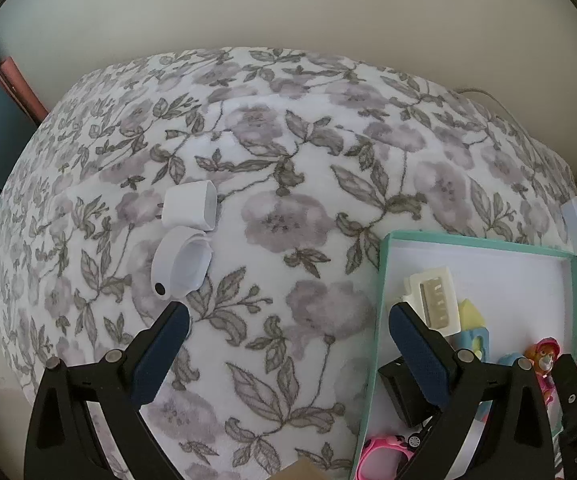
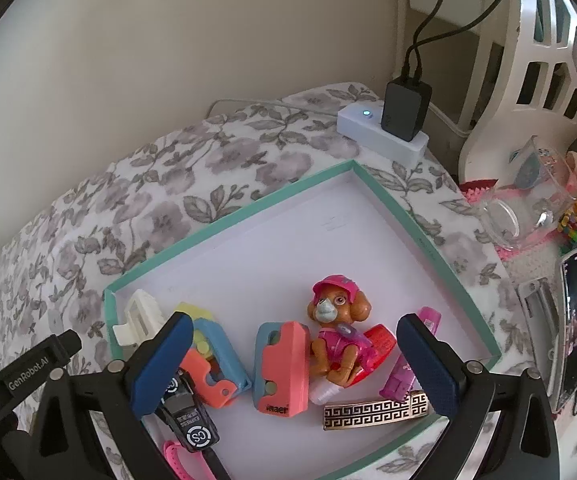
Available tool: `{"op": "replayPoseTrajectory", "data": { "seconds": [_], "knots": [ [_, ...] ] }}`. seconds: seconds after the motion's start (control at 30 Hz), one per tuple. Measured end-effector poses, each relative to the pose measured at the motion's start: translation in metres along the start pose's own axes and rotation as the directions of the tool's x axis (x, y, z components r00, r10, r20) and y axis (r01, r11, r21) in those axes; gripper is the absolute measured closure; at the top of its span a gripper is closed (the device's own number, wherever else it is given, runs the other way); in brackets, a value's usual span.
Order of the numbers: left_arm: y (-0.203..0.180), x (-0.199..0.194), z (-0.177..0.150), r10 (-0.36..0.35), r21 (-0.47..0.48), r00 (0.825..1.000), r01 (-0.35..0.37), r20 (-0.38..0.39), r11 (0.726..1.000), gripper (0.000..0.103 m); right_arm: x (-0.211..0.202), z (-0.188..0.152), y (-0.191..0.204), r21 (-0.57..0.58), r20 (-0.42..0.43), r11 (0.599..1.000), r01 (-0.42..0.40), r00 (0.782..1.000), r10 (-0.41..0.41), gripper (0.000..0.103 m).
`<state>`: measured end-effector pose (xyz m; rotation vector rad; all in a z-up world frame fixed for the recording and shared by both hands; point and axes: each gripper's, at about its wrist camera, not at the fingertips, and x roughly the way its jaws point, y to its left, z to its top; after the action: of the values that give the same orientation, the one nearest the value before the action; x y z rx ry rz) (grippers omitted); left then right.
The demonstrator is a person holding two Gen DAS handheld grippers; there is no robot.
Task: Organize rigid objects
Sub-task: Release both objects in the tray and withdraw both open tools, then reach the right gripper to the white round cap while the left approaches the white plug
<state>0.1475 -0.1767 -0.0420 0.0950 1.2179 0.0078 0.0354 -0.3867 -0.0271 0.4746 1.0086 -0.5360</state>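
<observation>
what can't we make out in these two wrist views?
- Black box, left wrist view: left tool's finger covers it.
- Pink band, right wrist view: cut by the bottom edge.
- Black tag, right wrist view: right tool's finger overlaps its top.

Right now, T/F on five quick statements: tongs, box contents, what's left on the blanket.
1. Both tongs are open and empty. True: left tongs, right tongs.
2. The white charger plug lies in the box. False: it lies on the floral blanket.
3. The puppy figure lies in the teal-rimmed box. True.
4. The round white case is shut. False: its lid stands open.
5. The box is empty. False: several items inside.
</observation>
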Motion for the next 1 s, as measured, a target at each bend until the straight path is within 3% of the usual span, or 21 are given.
{"op": "replayPoseTrajectory", "data": {
  "seconds": [0.3,0.77,1.0],
  "knots": [
    [0.015,0.001,0.004,0.007,-0.018,1.0,-0.008,-0.017,1.0,0.003,0.003,-0.004,0.012,-0.034,-0.021,0.999,-0.02,1.0,0.019,0.0],
    [0.098,0.005,0.014,0.11,-0.175,0.994,-0.113,-0.024,0.978,0.003,-0.006,-0.019,0.077,-0.19,-0.001,0.98,-0.06,0.998,0.061,0.0],
    [0.13,0.013,0.016,0.091,-0.236,0.995,-0.1,-0.048,0.967,0.003,-0.004,-0.029,0.116,-0.284,0.002,0.955,-0.081,0.996,0.085,0.0]
  ]
}}
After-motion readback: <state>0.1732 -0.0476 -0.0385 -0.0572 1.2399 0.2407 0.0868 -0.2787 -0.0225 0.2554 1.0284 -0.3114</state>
